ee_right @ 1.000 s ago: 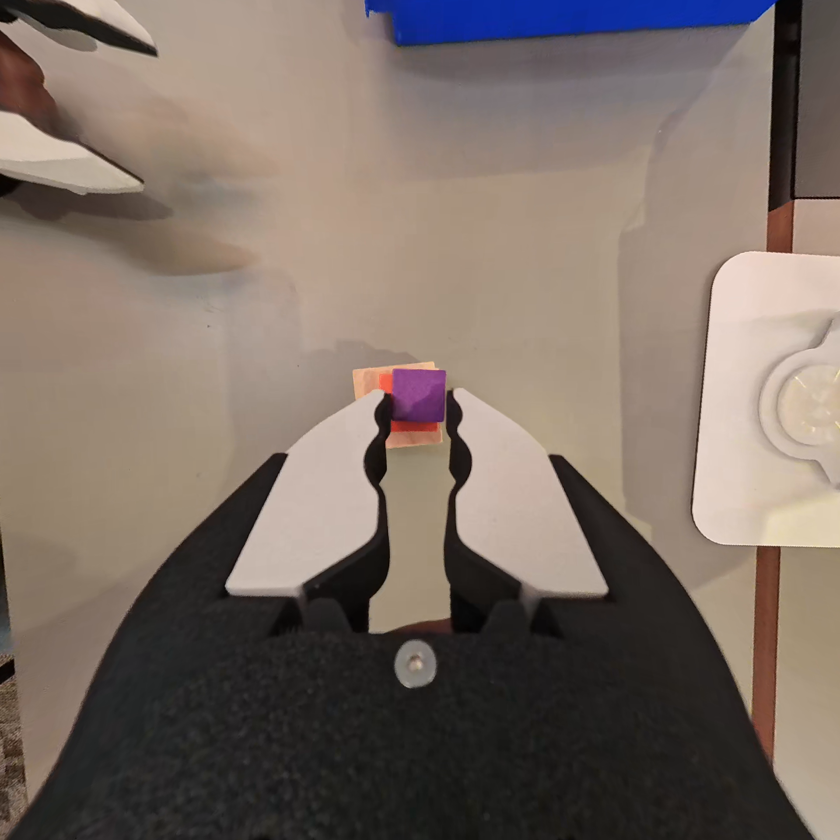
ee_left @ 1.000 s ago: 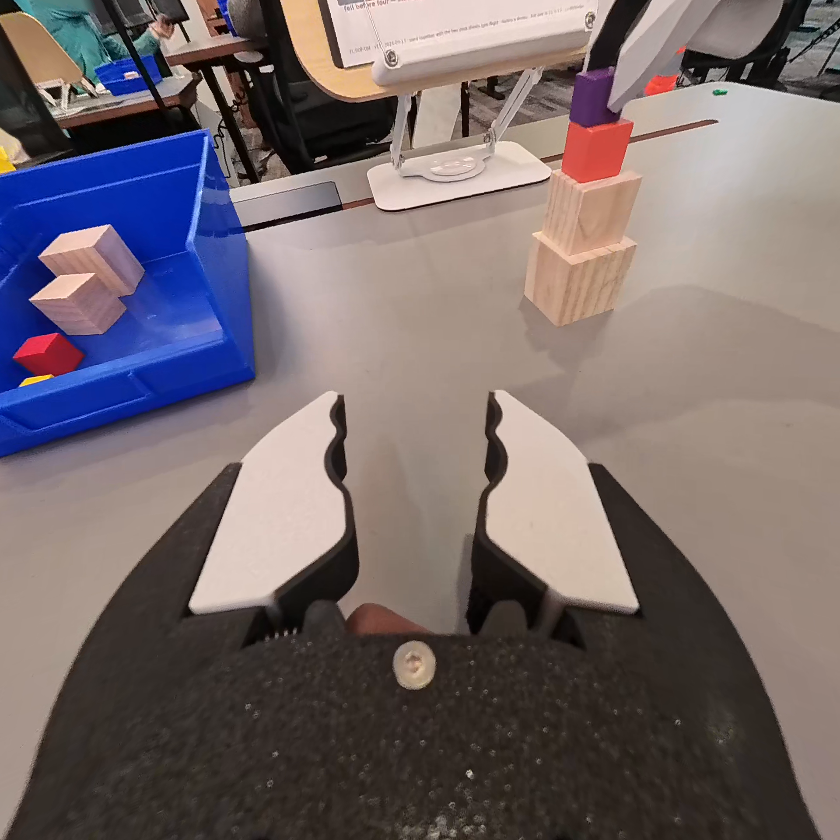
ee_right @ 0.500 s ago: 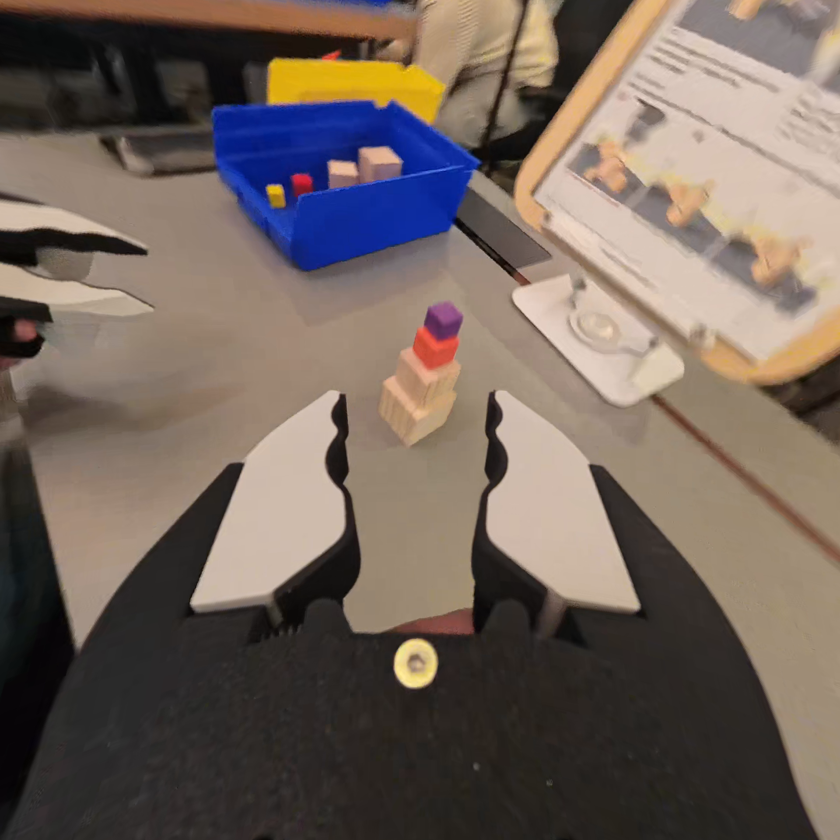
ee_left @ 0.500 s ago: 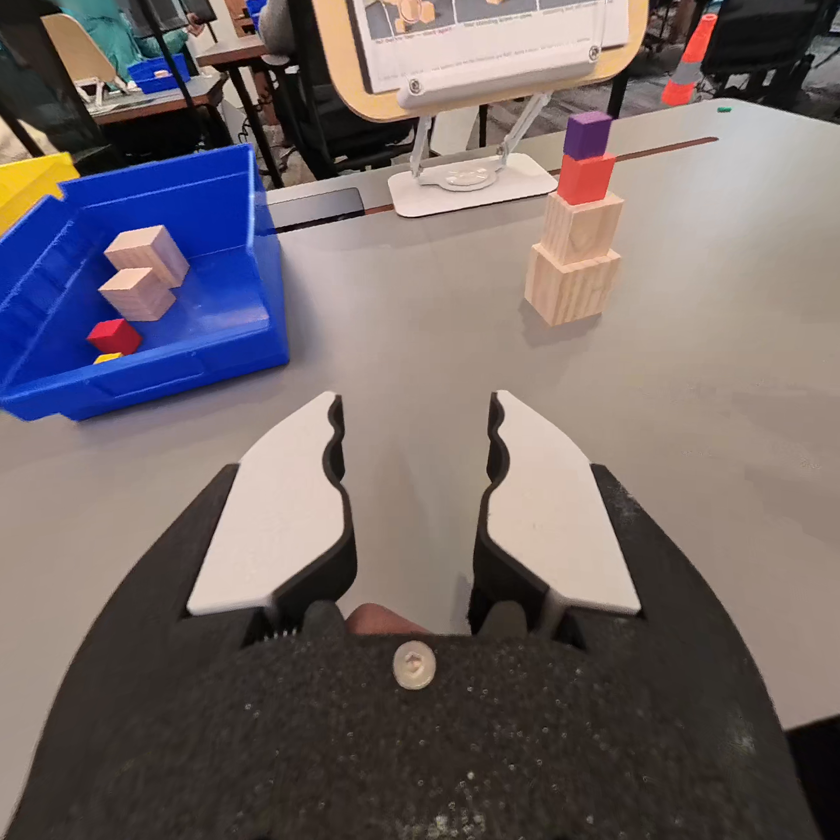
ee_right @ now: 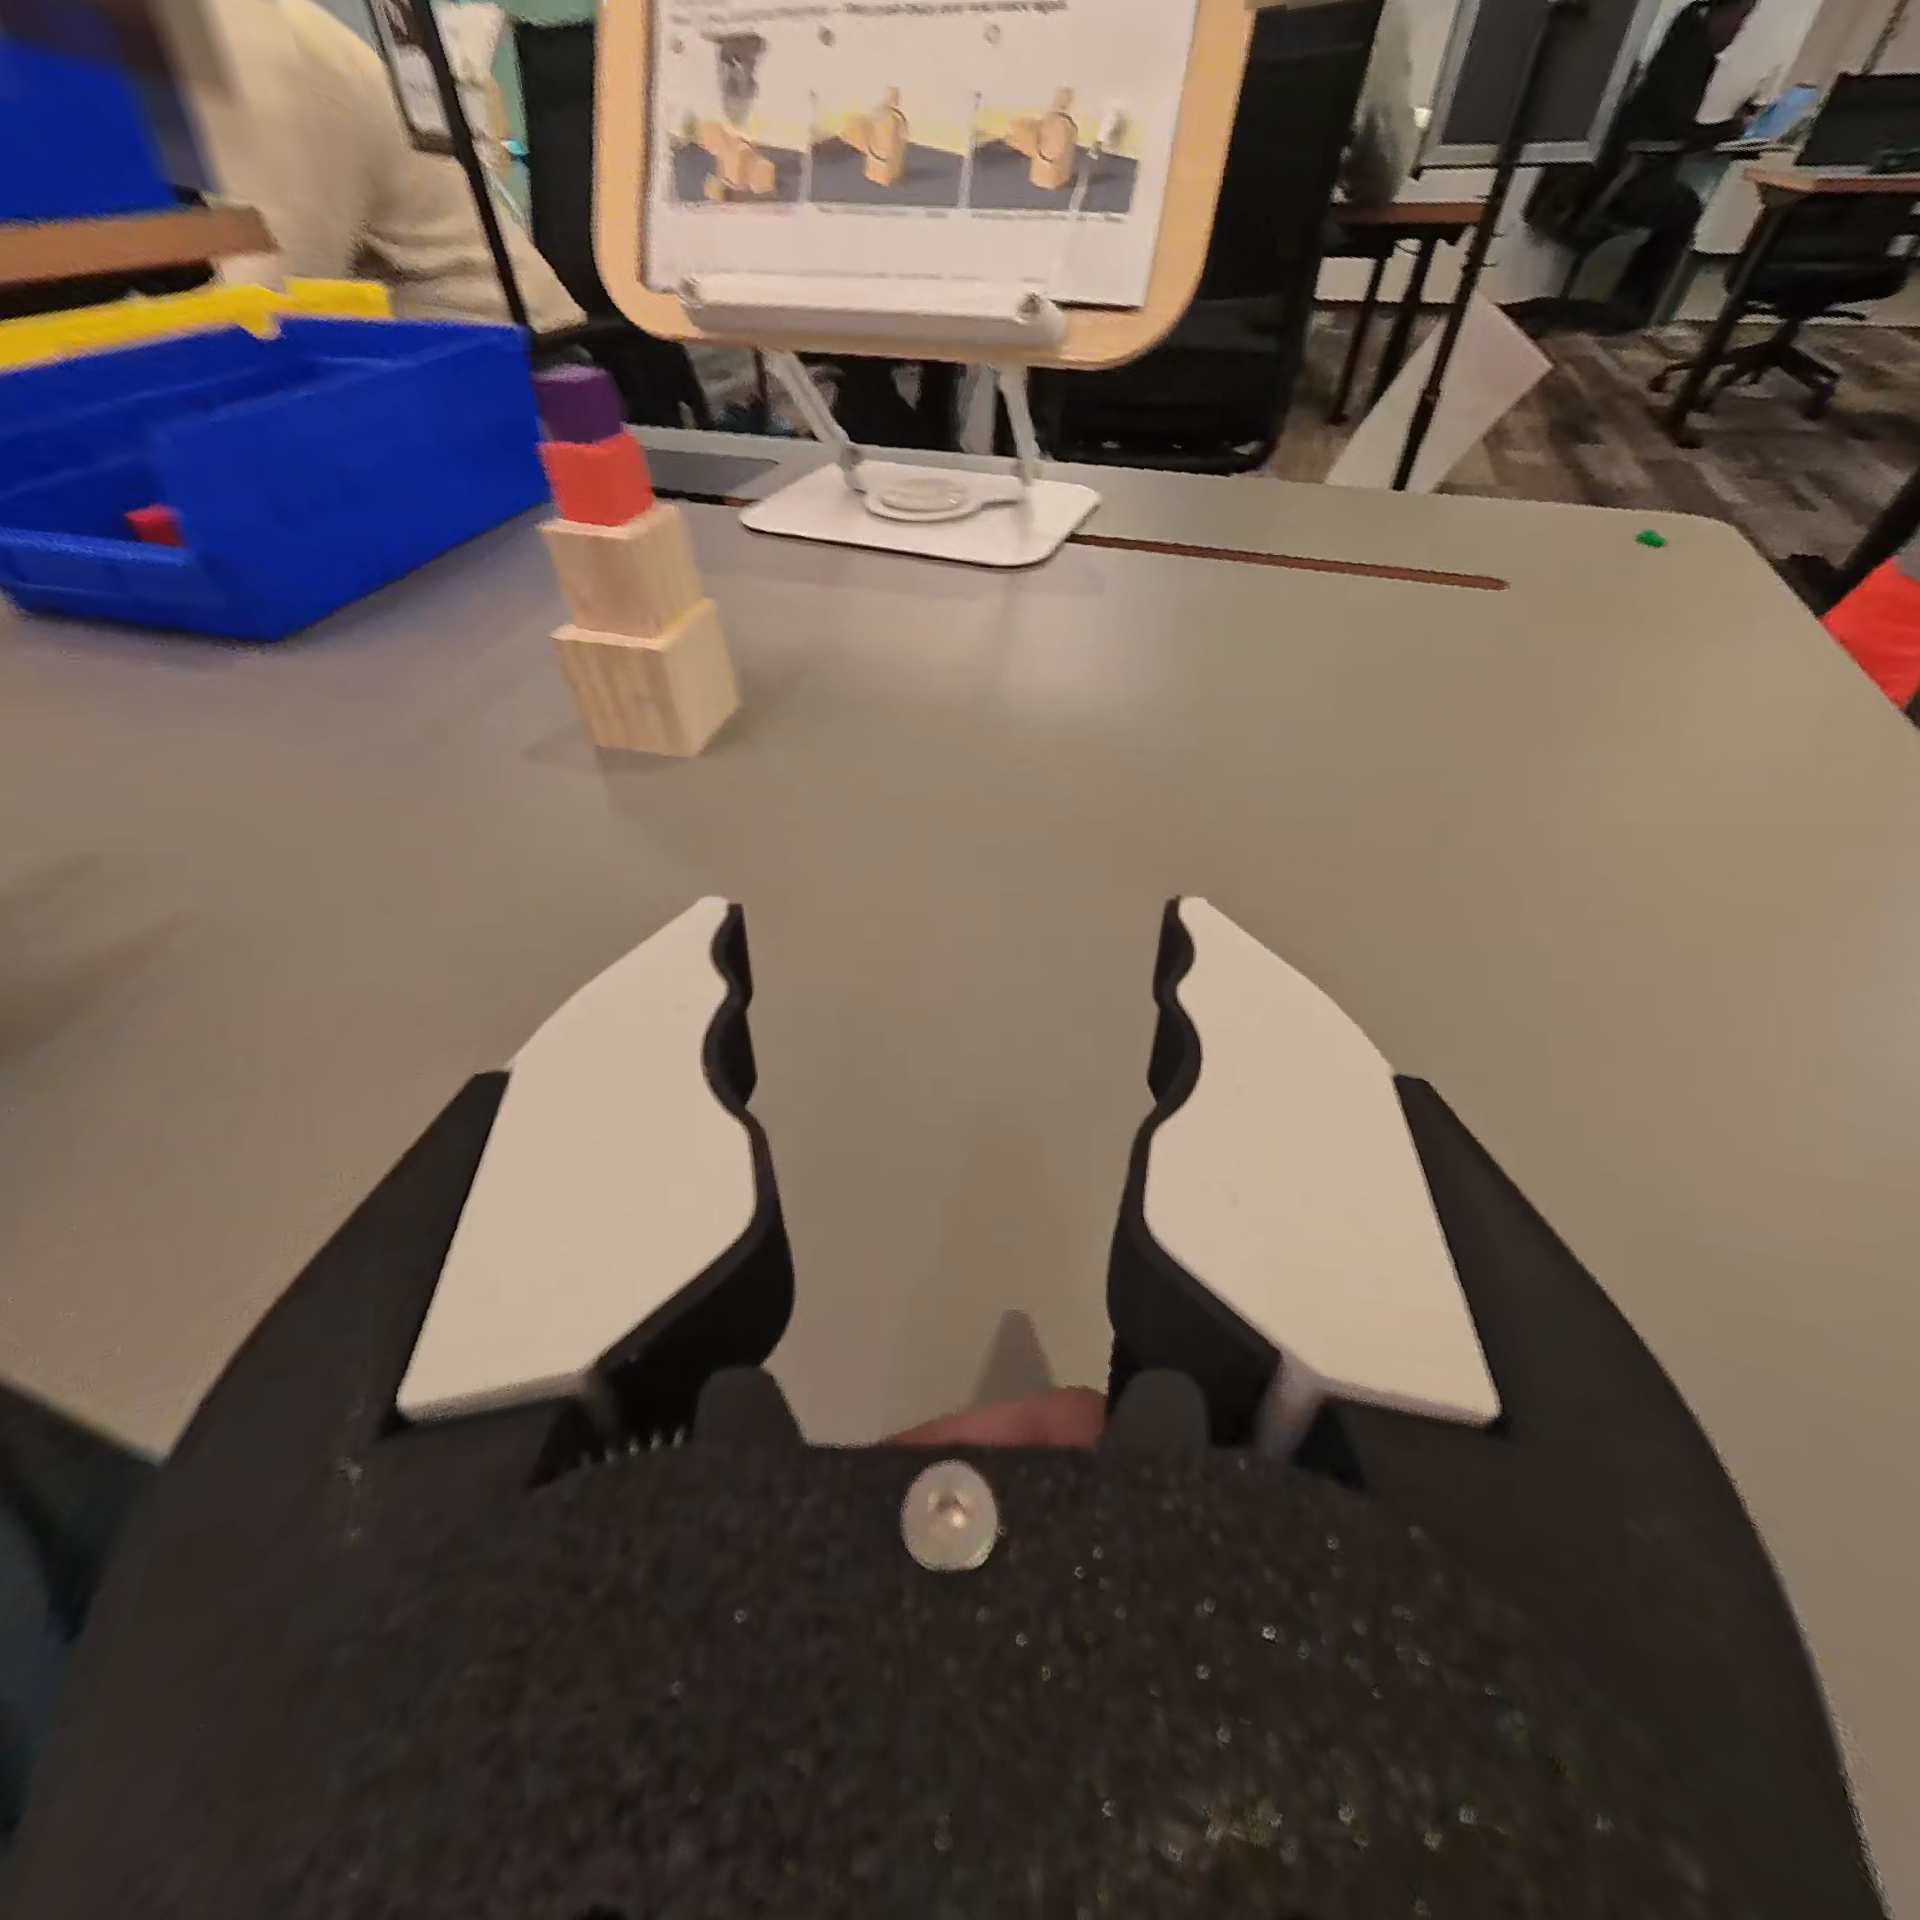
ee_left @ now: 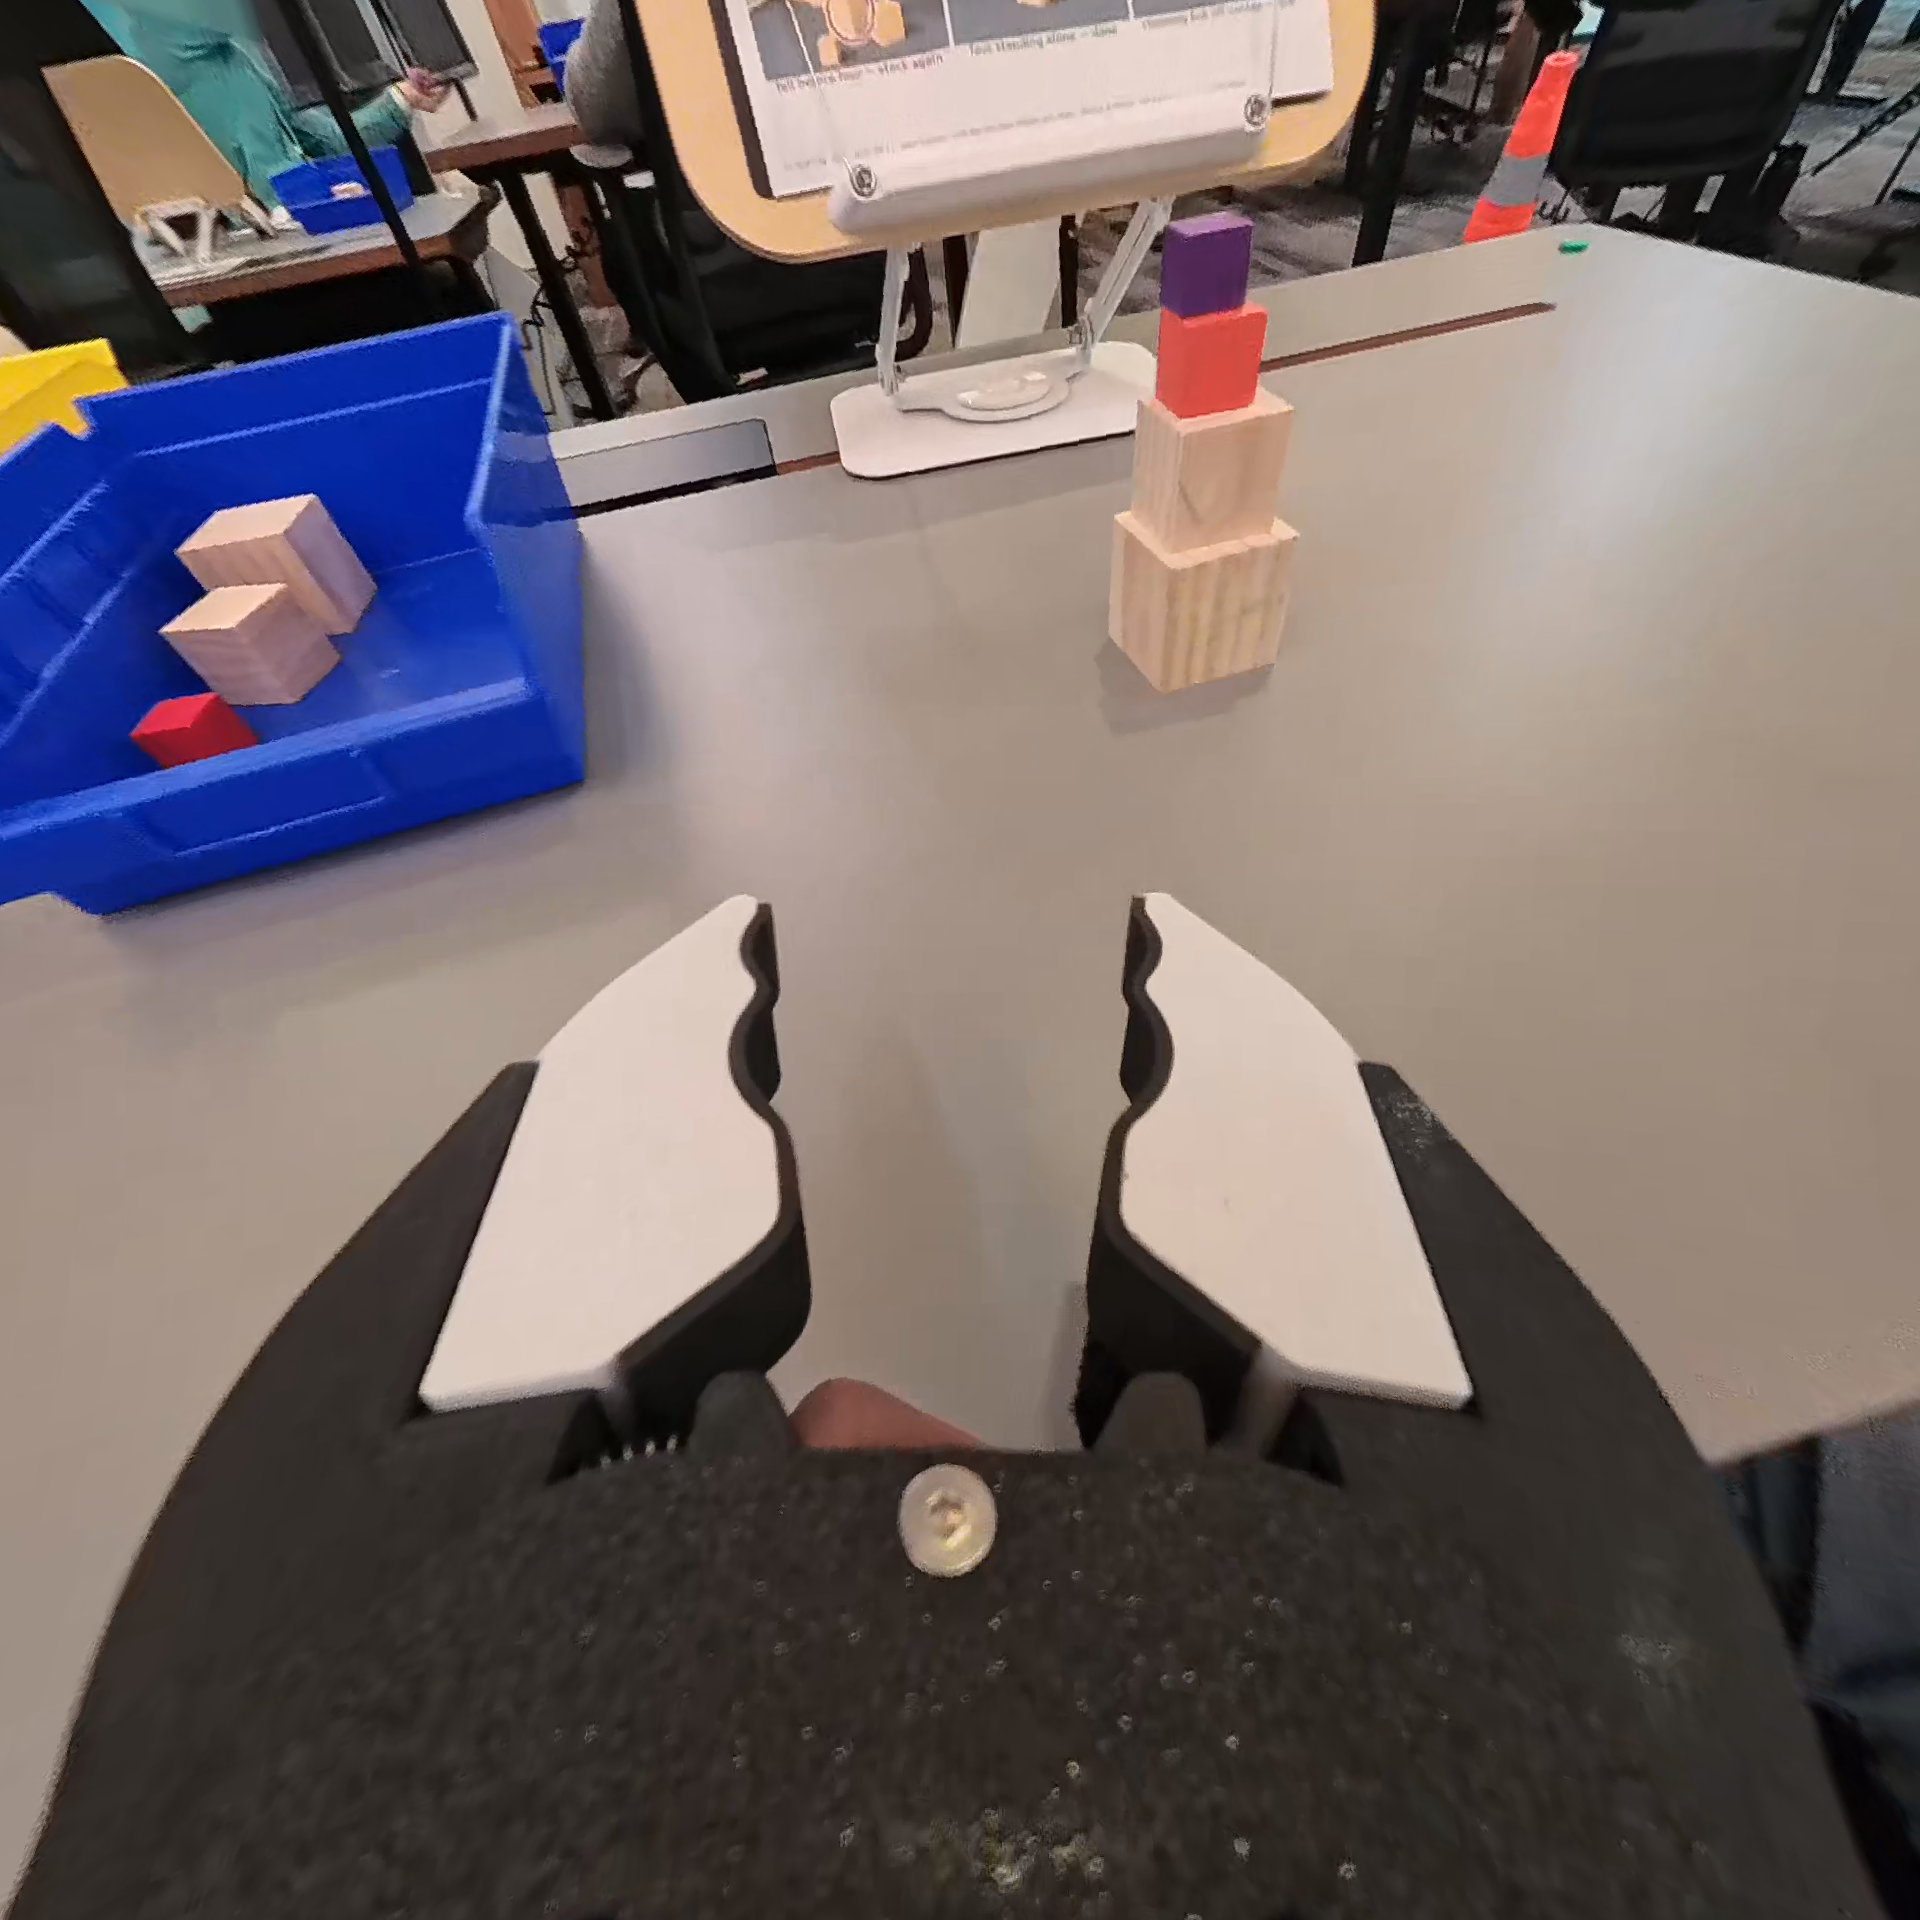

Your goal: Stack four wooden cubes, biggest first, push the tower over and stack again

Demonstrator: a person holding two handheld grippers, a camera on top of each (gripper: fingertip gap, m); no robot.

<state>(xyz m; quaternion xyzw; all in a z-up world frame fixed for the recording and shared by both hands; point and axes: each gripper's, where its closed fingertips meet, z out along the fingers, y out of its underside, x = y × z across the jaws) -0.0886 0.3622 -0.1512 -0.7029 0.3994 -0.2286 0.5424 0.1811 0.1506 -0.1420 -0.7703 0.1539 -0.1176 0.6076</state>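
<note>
Left wrist view is showing the four-cube tower (ee_left: 1200, 457) standing upright toward the far edge of the grey table (ee_left: 1558, 727), ahead and a little to the right of the left gripper (ee_left: 948, 914), whose jaws are gaping wide and gripping nothing. Right wrist view is placing the same tower (ee_right: 623, 582) ahead and well to the left of the right gripper (ee_right: 951, 914), which is likewise spread wide and empty. Biggest pale cube (ee_left: 1200, 603) is sitting at the bottom, a smaller pale cube (ee_left: 1210, 468) on it, then the red cube (ee_left: 1210, 358), with the purple cube (ee_left: 1205, 265) topping it, so the tall axis is running straight up. Judging by the views, both grippers are hanging well apart from the tower, with bare tabletop lying between; the left looks better lined up for a push. A blue bin (ee_left: 499, 582) holding spare cubes is sitting at the left side, and a document stand (ee_left: 987, 405) is standing just behind the tower, where toppling cubes could be striking it
</note>
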